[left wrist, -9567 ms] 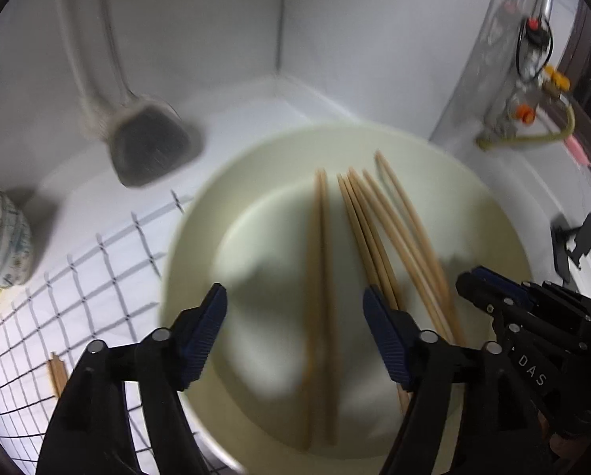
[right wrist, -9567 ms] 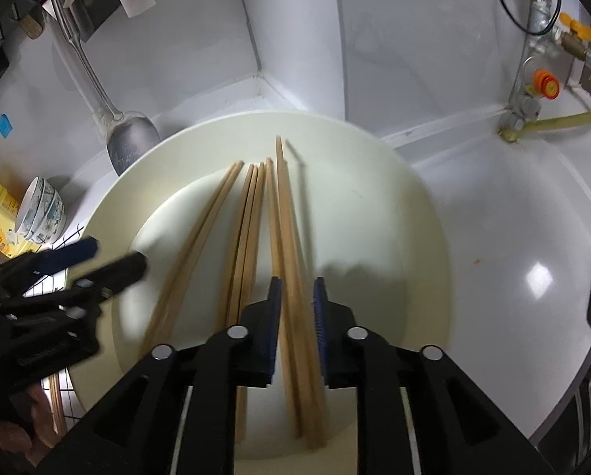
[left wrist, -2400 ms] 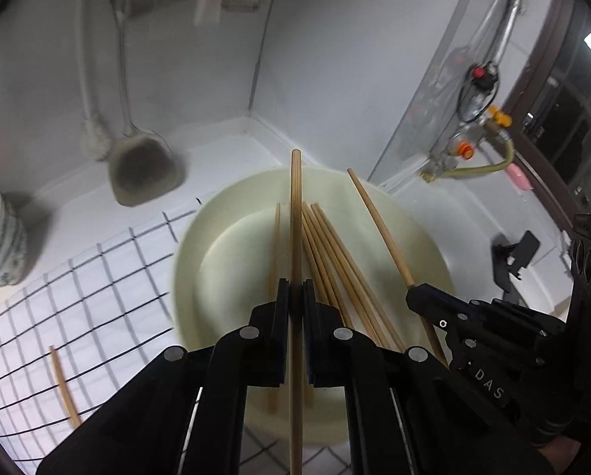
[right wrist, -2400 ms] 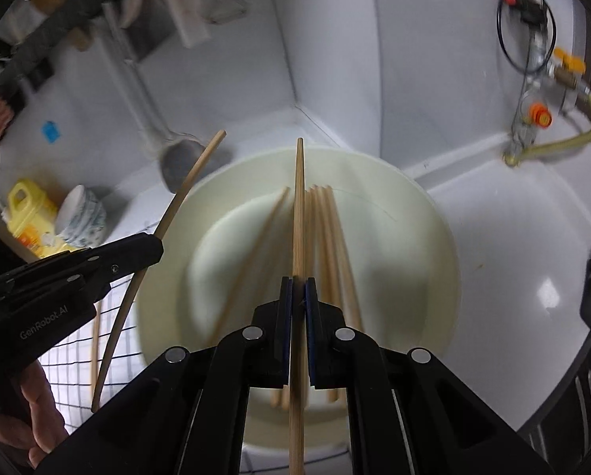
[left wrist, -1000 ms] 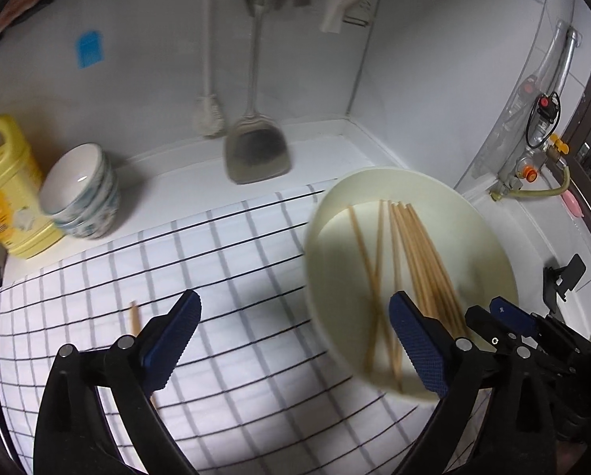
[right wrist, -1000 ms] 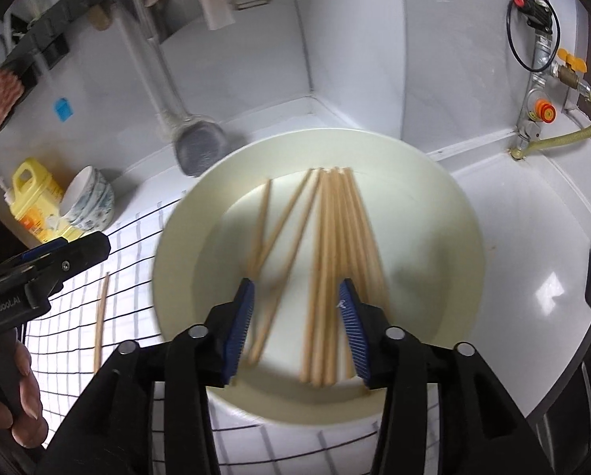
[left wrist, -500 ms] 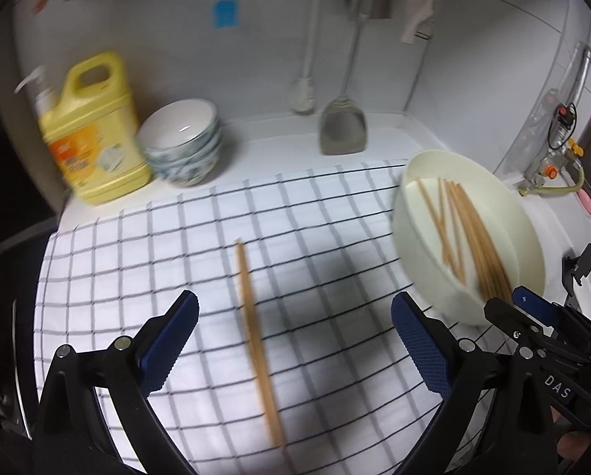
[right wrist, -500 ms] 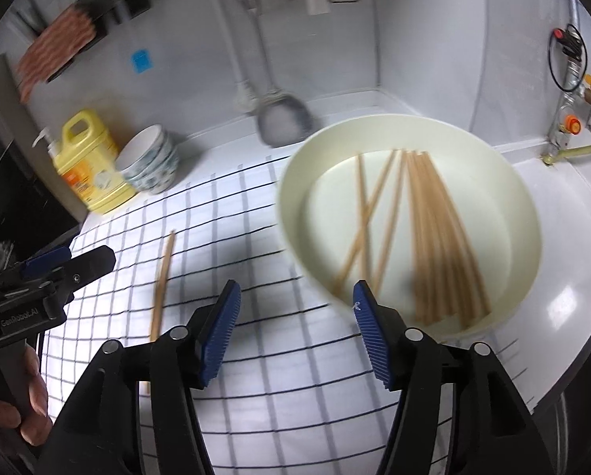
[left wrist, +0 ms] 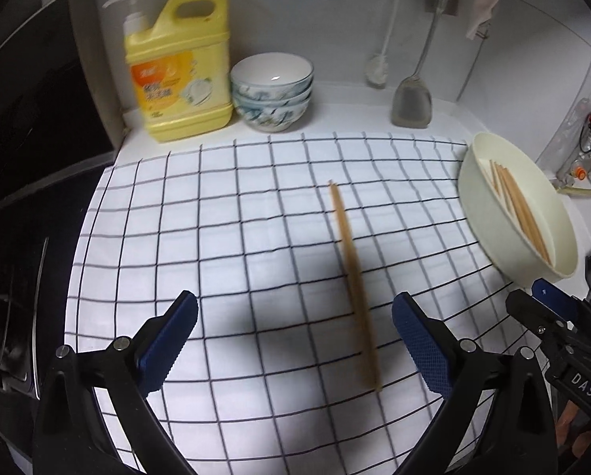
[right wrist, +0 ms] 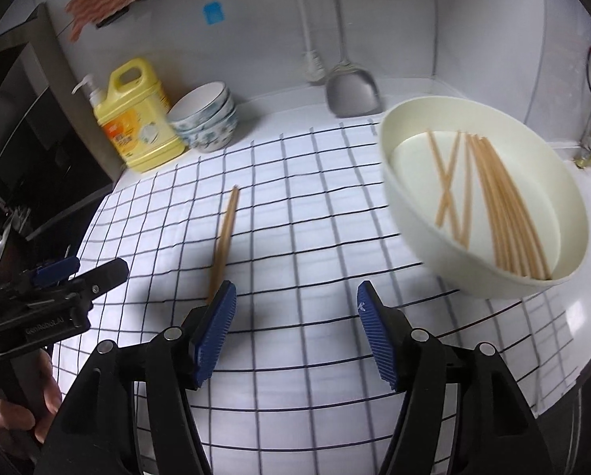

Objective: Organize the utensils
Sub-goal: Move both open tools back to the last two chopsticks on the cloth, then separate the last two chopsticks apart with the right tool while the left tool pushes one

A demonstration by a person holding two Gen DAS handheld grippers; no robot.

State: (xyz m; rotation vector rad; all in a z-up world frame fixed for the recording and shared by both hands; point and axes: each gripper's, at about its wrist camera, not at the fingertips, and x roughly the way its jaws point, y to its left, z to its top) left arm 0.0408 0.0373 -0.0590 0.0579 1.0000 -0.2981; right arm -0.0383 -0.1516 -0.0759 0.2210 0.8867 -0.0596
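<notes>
A: Seen from the left wrist: left gripper (left wrist: 295,340) spread wide, nothing between its blue pads, hovering over the checked cloth (left wrist: 224,245) on the counter. Single chopstick (left wrist: 354,289) lying on the cloth toward its right half, blurred. Cream basin (left wrist: 489,221) at the cloth's right edge, more chopsticks (left wrist: 519,208) inside. Right gripper (left wrist: 552,304) poking in at lower right.

B: And the back edge?

A: Yellow bottle (left wrist: 180,67) and stacked bowls (left wrist: 273,93) against the wall.

B: From the right wrist?

A: Right gripper (right wrist: 295,332) opening, holding nothing. Lone chopstick (right wrist: 224,237) just beyond its left pad. Basin (right wrist: 410,213) right, chopsticks (right wrist: 497,206) fanned within. Left gripper (right wrist: 77,277) at left.
</notes>
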